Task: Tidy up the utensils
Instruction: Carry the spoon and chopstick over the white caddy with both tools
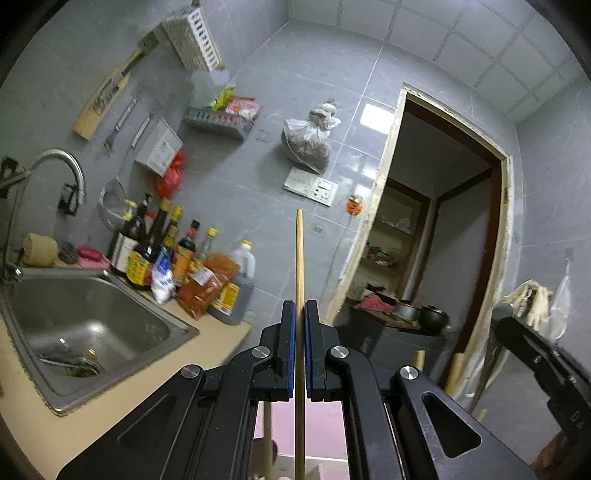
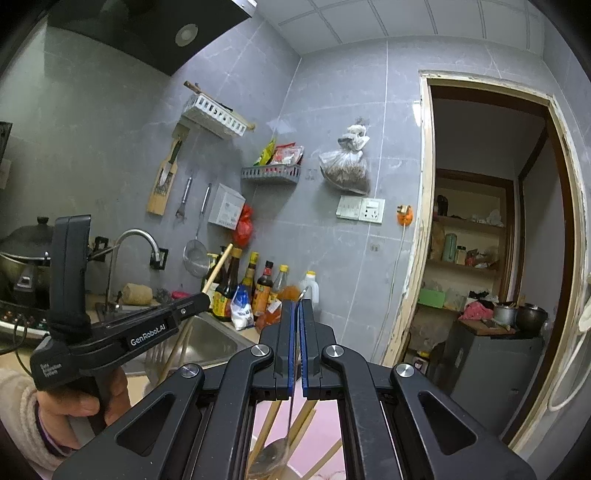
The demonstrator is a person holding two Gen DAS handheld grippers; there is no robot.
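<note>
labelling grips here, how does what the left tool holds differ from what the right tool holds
The left tool grips a straight wooden chopstick; the right tool grips a thin metal spoon.
The chopstick sticks far past the fingertips; the spoon handle barely clears them.
The spoon widens into a bowl below; the chopstick stays slim.
Both are pinched upright.

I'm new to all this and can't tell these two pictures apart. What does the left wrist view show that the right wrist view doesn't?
Only the left wrist view shows the left hand-held gripper shut on a wooden chopstick and the inside of the sink. Only the right wrist view shows the right hand-held gripper shut on a metal spoon, and a range hood. Both show the sauce bottles, faucet and doorway.
</note>
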